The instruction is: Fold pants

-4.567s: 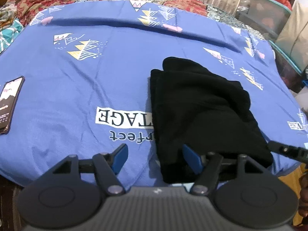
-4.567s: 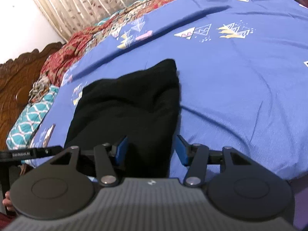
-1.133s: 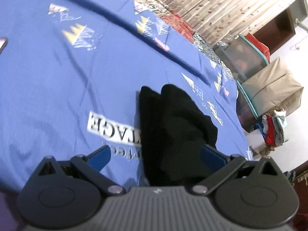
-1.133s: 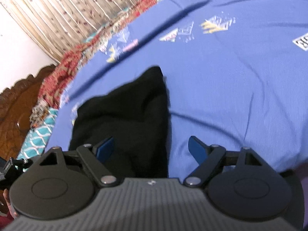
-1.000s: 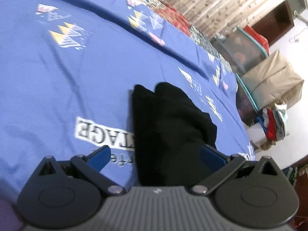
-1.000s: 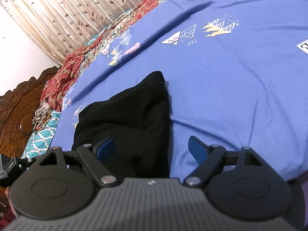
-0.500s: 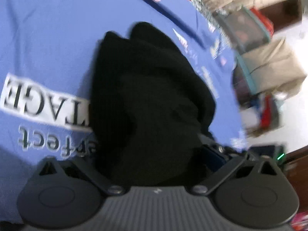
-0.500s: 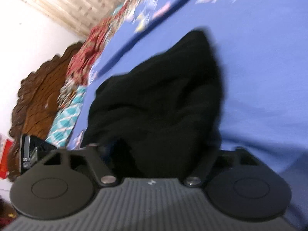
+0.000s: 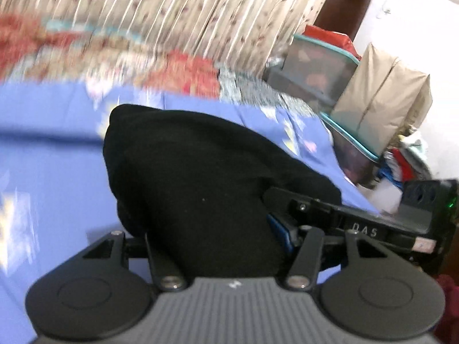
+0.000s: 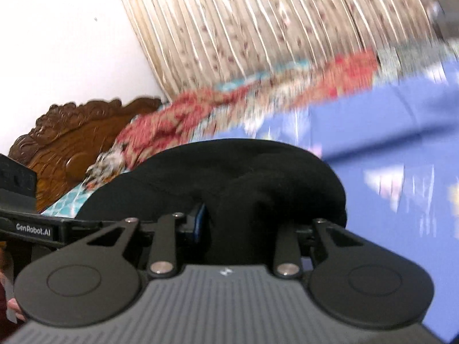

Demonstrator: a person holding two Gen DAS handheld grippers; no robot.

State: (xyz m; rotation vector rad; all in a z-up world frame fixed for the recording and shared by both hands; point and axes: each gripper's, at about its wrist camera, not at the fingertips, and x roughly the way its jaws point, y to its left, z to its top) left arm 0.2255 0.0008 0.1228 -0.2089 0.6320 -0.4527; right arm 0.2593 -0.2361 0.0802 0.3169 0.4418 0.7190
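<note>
L gripper (image 9: 213, 240) is clamped on the near edge of the folded black pants (image 9: 200, 177), jaws just closed in; the bundle is held over the blue sheet (image 9: 51, 154). R gripper (image 10: 243, 229) is likewise clamped on the pants (image 10: 258, 177), curtain (image 10: 258, 28) behind.

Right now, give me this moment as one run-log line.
step: lifting fold | left gripper: closing, shut on black pants | right gripper: closing, shut on black pants | surface: blue bedsheet
</note>
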